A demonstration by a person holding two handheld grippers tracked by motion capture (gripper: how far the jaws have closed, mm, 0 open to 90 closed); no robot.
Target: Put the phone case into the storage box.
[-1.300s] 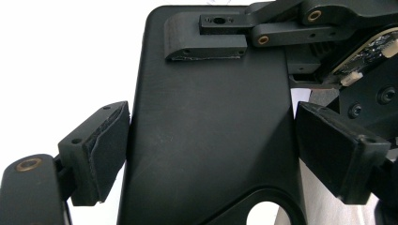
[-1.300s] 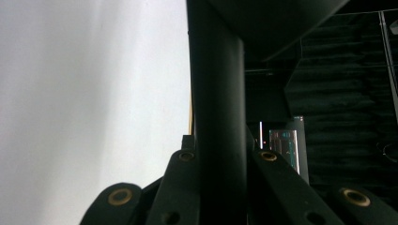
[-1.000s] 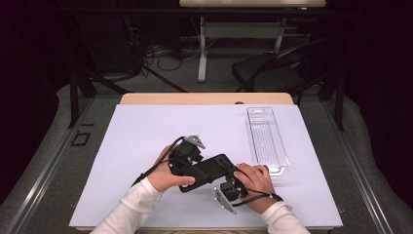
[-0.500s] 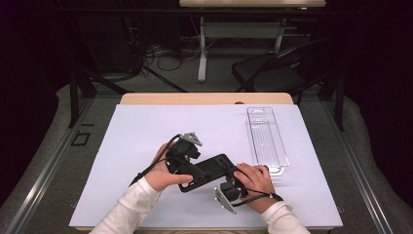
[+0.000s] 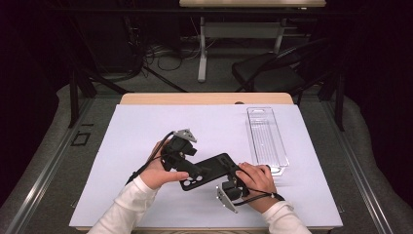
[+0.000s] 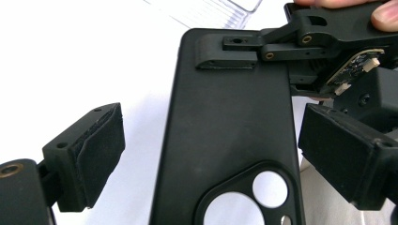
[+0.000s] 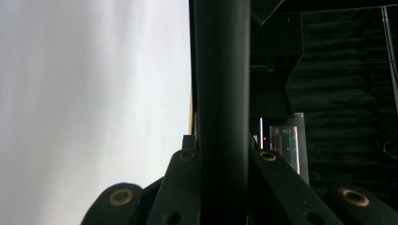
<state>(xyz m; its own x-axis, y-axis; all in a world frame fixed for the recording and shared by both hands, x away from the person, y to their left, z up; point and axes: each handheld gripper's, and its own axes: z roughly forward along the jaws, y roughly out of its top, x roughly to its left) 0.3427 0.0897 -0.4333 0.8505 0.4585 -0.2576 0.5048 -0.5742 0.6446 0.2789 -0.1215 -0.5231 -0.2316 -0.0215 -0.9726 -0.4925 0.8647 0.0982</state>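
Note:
A black phone case [image 5: 209, 170] with a camera cut-out [image 6: 244, 201] is held just above the white table cover. My right gripper [image 5: 234, 176] is shut on one end of it. In the right gripper view the case [image 7: 220, 84] runs edge-on between the jaws of the right gripper [image 7: 220, 150]. My left gripper [image 5: 196, 169] reaches in from the left and stands open. In the left gripper view the case [image 6: 230, 126] lies between the spread pads [image 6: 94, 154] of the left gripper [image 6: 211, 150]. The left pad is clearly off the case.
A clear plastic tray [image 5: 265, 141] lies lengthwise at the right of the white cover [image 5: 146, 126], and its corner [image 6: 211, 9] shows beyond the case. Past the table's wooden far edge [image 5: 204, 98] are a dark chair [image 5: 277, 73] and cables on the floor.
The left gripper has edged slightly to the left along the case. The right gripper and the case have kept still.

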